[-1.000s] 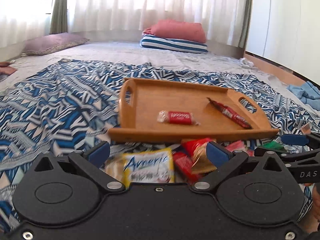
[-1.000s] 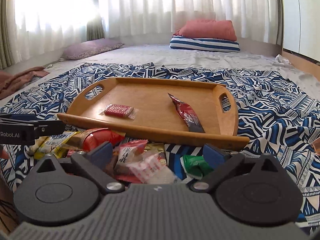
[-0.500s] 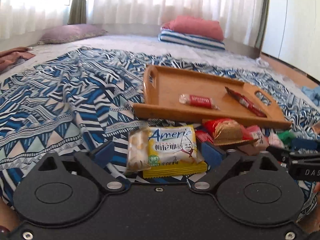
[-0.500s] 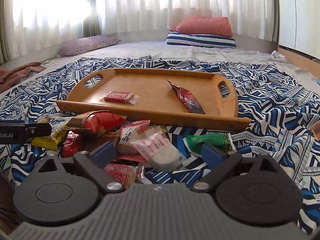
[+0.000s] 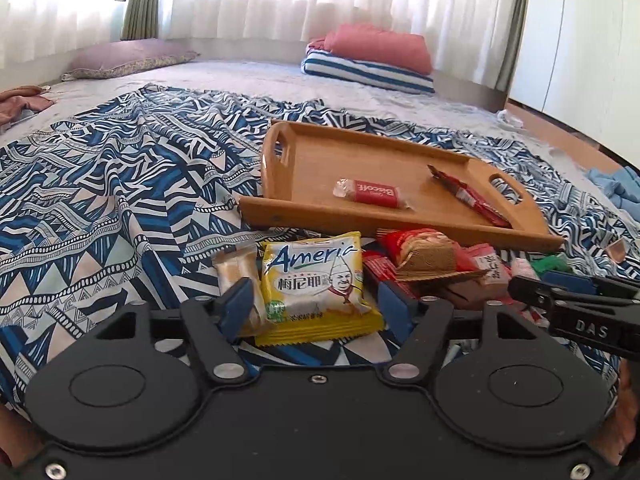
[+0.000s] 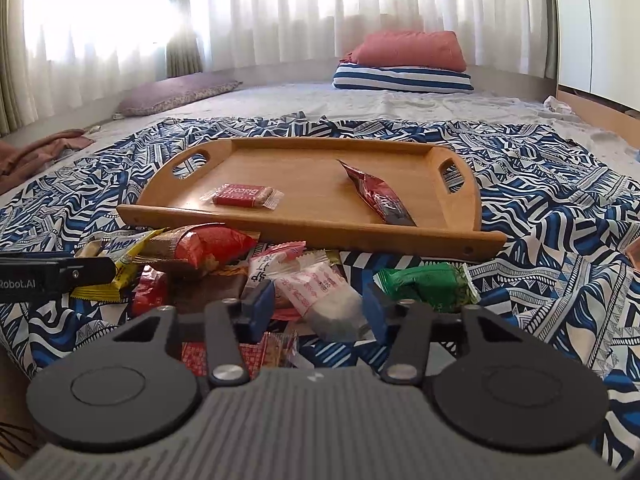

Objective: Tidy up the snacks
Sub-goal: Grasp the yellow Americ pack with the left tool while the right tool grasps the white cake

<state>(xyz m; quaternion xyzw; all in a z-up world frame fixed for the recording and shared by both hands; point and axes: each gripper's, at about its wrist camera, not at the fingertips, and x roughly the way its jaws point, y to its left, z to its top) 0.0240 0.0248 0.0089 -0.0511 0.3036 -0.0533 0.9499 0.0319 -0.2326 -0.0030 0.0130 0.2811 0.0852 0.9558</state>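
Observation:
A wooden tray (image 5: 360, 220) (image 6: 304, 224) lies on the patterned blanket and holds a red Biscoff packet (image 5: 370, 191) (image 6: 244, 195) and a long dark-red packet (image 5: 470, 196) (image 6: 380, 196). Loose snacks are piled before its near rim. My left gripper (image 5: 314, 306) is closing, with a yellow "Americ" packet (image 5: 316, 280) between its blue pads and a beige packet (image 5: 236, 268) at the left pad. My right gripper (image 6: 318, 306) is closing around a white-and-pink packet (image 6: 320, 292). I see no pad pressing in either view.
A red-and-gold packet (image 5: 424, 254) (image 6: 204, 246) and a green one (image 6: 428, 284) lie in the pile. Each gripper's fingers (image 5: 560, 300) (image 6: 52, 272) reach into the other's view. Pillows (image 6: 404, 68) lie at the far wall, and white cabinet doors (image 5: 580, 32) stand at the right.
Both pairs of jaws have narrowed from wide open toward the packets between them. In the left wrist view the tray has shifted to the right and the yellow packet shows more fully.

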